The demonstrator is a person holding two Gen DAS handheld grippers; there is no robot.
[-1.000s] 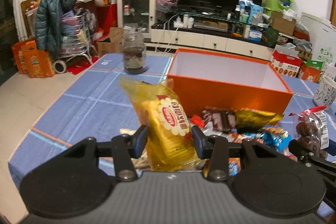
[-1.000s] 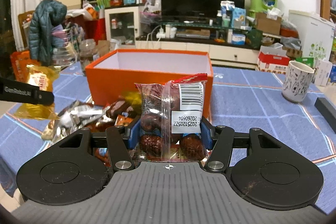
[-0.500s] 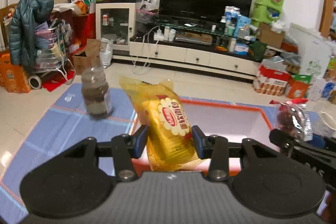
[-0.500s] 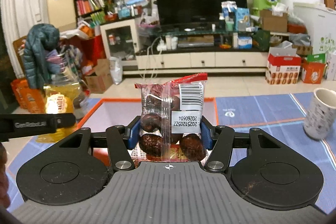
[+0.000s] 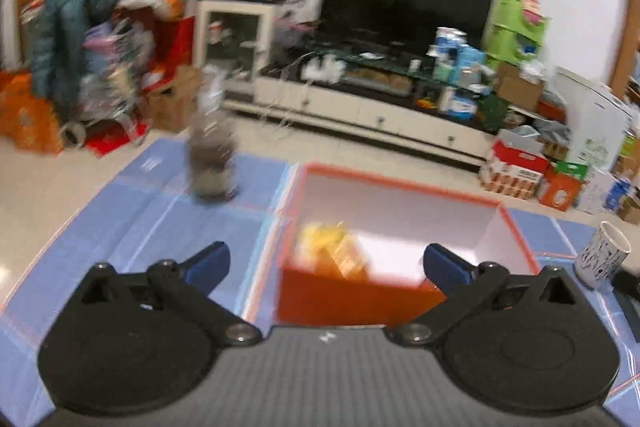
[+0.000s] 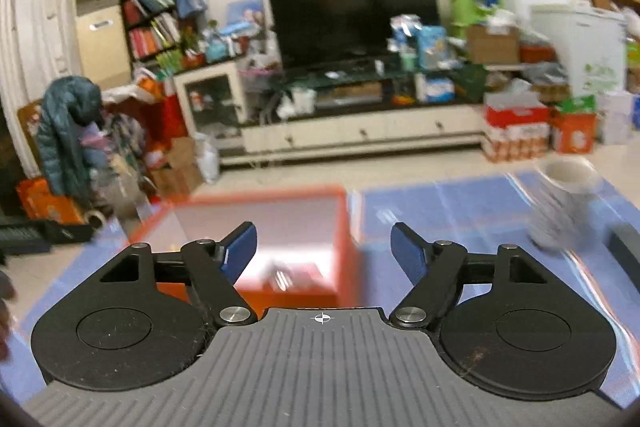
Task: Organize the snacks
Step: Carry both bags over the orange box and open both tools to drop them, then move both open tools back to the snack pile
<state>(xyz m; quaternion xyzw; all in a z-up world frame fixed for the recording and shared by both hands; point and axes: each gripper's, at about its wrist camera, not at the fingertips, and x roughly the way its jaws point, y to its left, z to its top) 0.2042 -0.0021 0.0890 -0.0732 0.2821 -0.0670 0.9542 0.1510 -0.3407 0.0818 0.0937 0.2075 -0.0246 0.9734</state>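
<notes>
The orange box (image 5: 400,301) with a white inside stands on the blue tablecloth. The yellow snack packet (image 5: 332,247) lies inside it at the near left, blurred. My left gripper (image 5: 326,263) is open and empty above the box's near wall. In the right wrist view the box (image 6: 344,227) is below my right gripper (image 6: 323,249), which is open and empty. The bag of red dates (image 6: 292,275) lies inside the box, blurred.
A glass jar (image 5: 211,157) stands on the cloth left of the box. A patterned white mug (image 5: 604,253) stands at the right; it also shows in the right wrist view (image 6: 564,203). A dark flat object (image 6: 626,255) lies beside the mug.
Both grippers have opened and let go of their snacks. The yellow packet and the date bag have dropped into the orange box.
</notes>
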